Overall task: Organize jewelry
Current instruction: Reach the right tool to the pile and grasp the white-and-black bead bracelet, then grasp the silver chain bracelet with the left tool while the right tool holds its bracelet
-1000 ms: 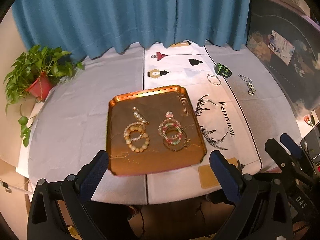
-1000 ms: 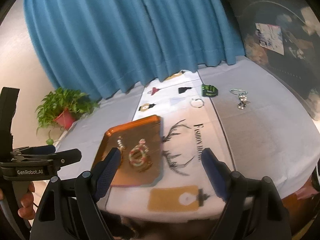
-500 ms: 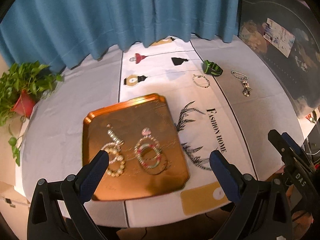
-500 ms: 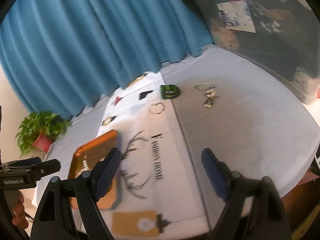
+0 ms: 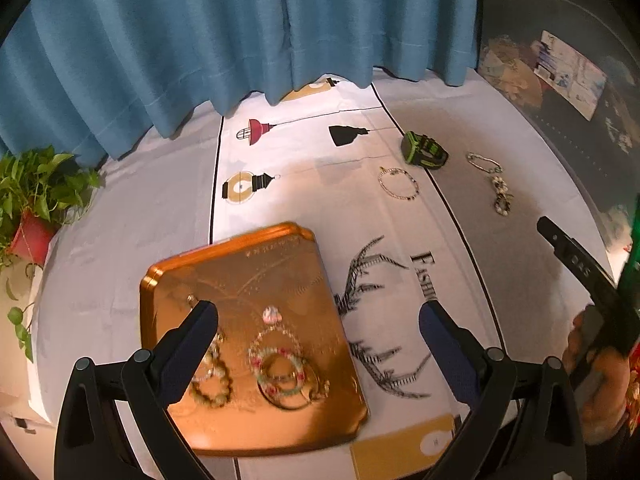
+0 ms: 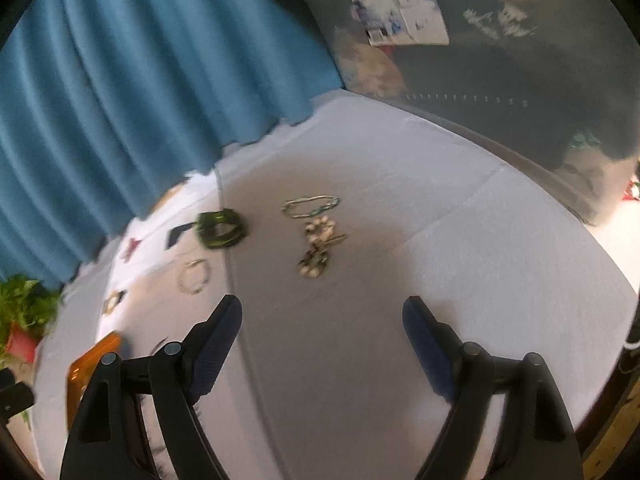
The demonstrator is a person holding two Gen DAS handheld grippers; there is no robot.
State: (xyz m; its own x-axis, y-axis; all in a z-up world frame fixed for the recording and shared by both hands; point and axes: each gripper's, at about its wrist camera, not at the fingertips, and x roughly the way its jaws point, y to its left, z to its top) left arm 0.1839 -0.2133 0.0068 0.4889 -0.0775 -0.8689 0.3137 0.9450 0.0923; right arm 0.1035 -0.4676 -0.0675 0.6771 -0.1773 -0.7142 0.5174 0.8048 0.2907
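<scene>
beaded chain beyond spread right gripper

An orange tray holding beaded hoop earrings was seen on the cloth-covered bench, framed by the widely parted fingers of the left gripper, nothing gripped between them. A green bangle, a thin bracelet and a beaded chain were laid out well apart from the tray, near a blue curtain.
</scene>
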